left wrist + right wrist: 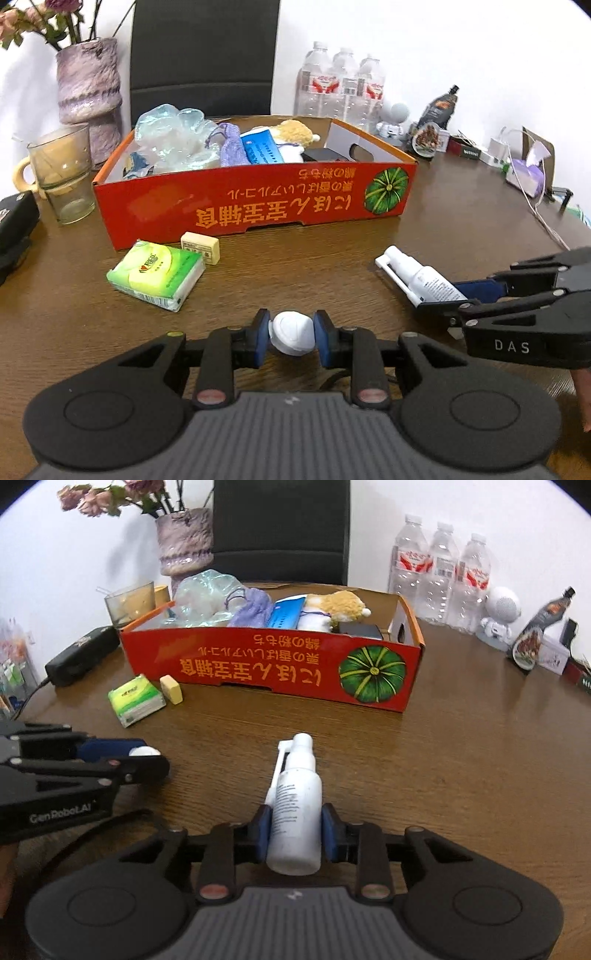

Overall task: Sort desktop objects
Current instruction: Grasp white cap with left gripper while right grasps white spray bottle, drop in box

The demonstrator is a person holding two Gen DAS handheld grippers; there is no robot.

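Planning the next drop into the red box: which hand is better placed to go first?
Probably the right. Its tongs grip the white spray bottle, nozzle pointing at the red box's near wall. The left tongs hold a small white round object, aimed similarly, so it's close.

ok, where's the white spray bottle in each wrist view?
Left wrist: white spray bottle at right, between the right gripper's blue pads.
Right wrist: bottle bottom centre, clamped in that gripper, nozzle toward the box.
Shared landmark: red cardboard box behind it.
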